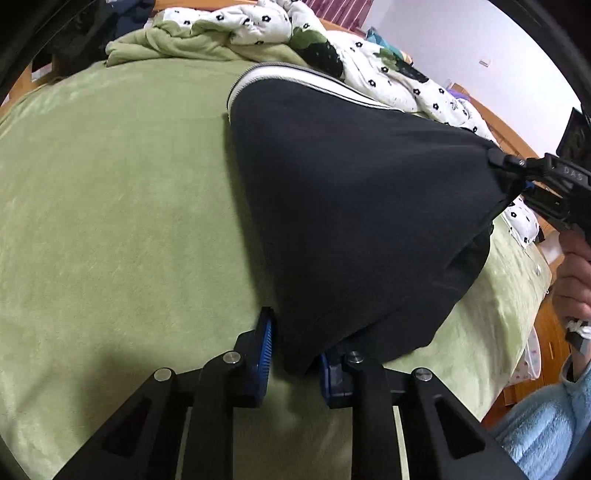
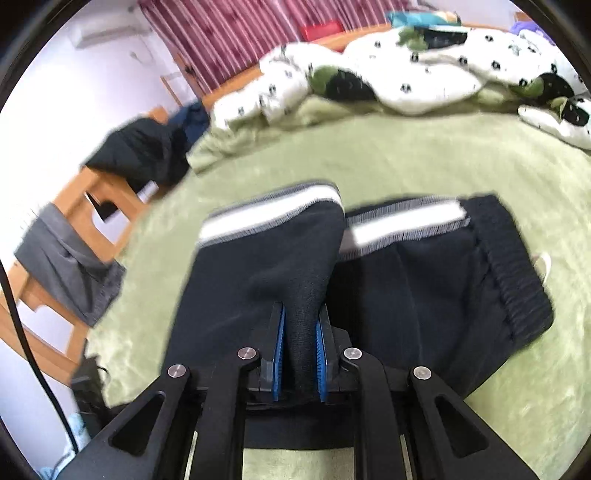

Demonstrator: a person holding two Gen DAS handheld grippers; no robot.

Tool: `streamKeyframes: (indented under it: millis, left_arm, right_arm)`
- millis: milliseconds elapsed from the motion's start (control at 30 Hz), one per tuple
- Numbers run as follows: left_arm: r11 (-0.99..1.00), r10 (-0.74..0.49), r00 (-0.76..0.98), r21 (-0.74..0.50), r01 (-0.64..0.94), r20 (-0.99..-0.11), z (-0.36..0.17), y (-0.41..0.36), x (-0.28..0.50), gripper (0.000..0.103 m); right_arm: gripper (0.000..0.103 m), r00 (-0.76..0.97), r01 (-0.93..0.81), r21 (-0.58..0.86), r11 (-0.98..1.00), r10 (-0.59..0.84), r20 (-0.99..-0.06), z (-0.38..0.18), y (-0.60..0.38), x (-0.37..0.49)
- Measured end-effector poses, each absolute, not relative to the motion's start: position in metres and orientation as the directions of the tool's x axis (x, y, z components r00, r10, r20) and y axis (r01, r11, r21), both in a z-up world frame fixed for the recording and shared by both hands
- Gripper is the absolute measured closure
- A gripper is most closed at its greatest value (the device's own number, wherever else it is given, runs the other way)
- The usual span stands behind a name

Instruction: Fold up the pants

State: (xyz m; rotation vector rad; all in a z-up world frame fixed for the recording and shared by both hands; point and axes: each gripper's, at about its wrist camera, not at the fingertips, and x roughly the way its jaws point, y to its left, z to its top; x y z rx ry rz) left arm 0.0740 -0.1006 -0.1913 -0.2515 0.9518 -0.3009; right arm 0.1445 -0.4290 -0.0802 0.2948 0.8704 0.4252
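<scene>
- Left hand-held gripper (image 1: pixel 295 347): black frame, blue ribbed pads; jaws set apart, with a hanging fold of the pants dropping between them. Whether the pads press the cloth cannot be told.
- Right hand-held gripper (image 2: pixel 300 350): same build; blue pads closed on a bunched ridge of the dark fabric.
- Pants (image 2: pixel 266 266): black, white side stripe edged in grey, ribbed elastic waistband (image 2: pixel 517 280) to the right. Partly lifted off the bed between the two grippers, partly lying on it.
- Bed cover (image 1: pixel 110 221): pale green, plush, beneath the pants.
- Quilt (image 2: pixel 424 74): white with small black flowers and green patches, crumpled at the far side of the bed.
- Wooden chair (image 2: pixel 88 206): left of the bed, draped with dark and grey garments.
- Curtain (image 2: pixel 229 33): dark red, striped, at the far wall.
</scene>
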Motion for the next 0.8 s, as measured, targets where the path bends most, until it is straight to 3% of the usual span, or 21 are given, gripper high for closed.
streamKeyframes:
  millis: [167,333,500,600,700,800]
  left_arm:
    - [0.925,-0.379,0.545,-0.315,0.211,-0.748,-0.184,-0.119,0.066,0.074]
    - [0.892,-0.453,0.536,-0.359,0.276,-0.712,-0.172,-0.129,0.066,0.055]
    - [0.872,-0.487,0.472,-0.381,0.308,-0.735,-0.179,-0.138,0.067,0.058]
    - [0.867,-0.495,0.477,-0.376,0.326,-0.727,-0.174,-0.142,0.064,0.058]
    - [0.852,-0.523,0.484,-0.418,0.315,-0.702,-0.172,-0.142,0.061,0.058]
    - [0.866,-0.499,0.487,-0.437,0.244,-0.717,-0.186,-0.144,0.072,0.058]
  right_arm:
    - [0.090,0.649,-0.238,0.359,0.902,0.423,-0.633,-0.062,-0.460,0.136]
    - [0.090,0.686,-0.138,0.336,0.932,0.334,-0.646,-0.071,-0.513,0.130]
    - [0.090,0.534,-0.037,0.171,0.985,0.165,-0.829,-0.136,-0.528,0.138]
    - [0.090,0.525,-0.059,0.134,0.989,0.144,-0.839,-0.139,-0.524,0.134]
    - [0.086,0.548,-0.031,0.191,0.981,0.177,-0.818,-0.127,-0.530,0.131]
    - [0.075,0.532,0.009,0.212,0.977,0.175,-0.828,-0.134,-0.532,0.135]
